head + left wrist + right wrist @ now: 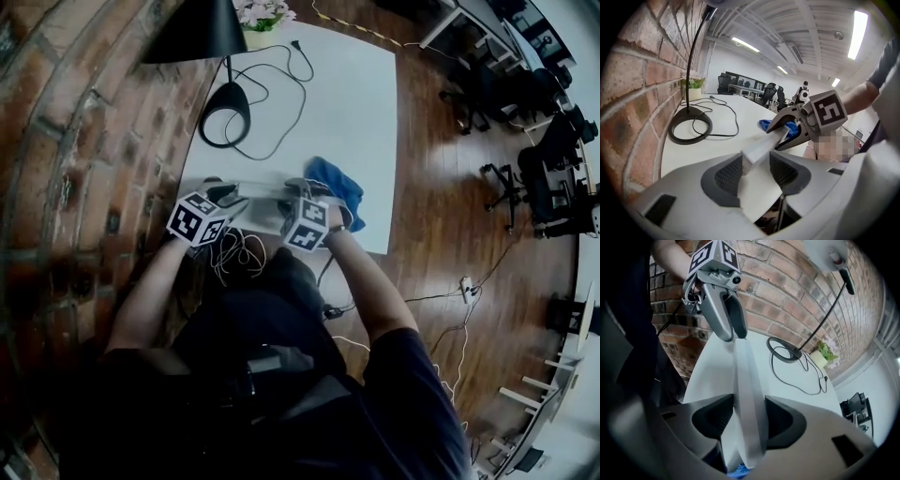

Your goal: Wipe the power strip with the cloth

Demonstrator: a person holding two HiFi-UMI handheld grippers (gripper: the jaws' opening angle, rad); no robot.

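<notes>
The white power strip (263, 215) is held off the white table (347, 103), one end in each gripper. My left gripper (238, 204) is shut on its left end; in the left gripper view the strip (761, 150) runs out between the pads of the left gripper (756, 171) to the right gripper (782, 136). My right gripper (296, 194) is shut on the other end, and the right gripper view shows the strip (747, 394) between its pads. The blue cloth (336, 187) lies crumpled on the table just right of that gripper; a bit of it (738, 470) shows under the strip.
A black desk lamp stands on its ring base (225, 117) at the table's back left, its cable (281, 94) looped over the top. A potted plant (261, 17) sits at the far edge. A brick wall (84, 141) runs along the left; office chairs (502, 183) stand on the wood floor to the right.
</notes>
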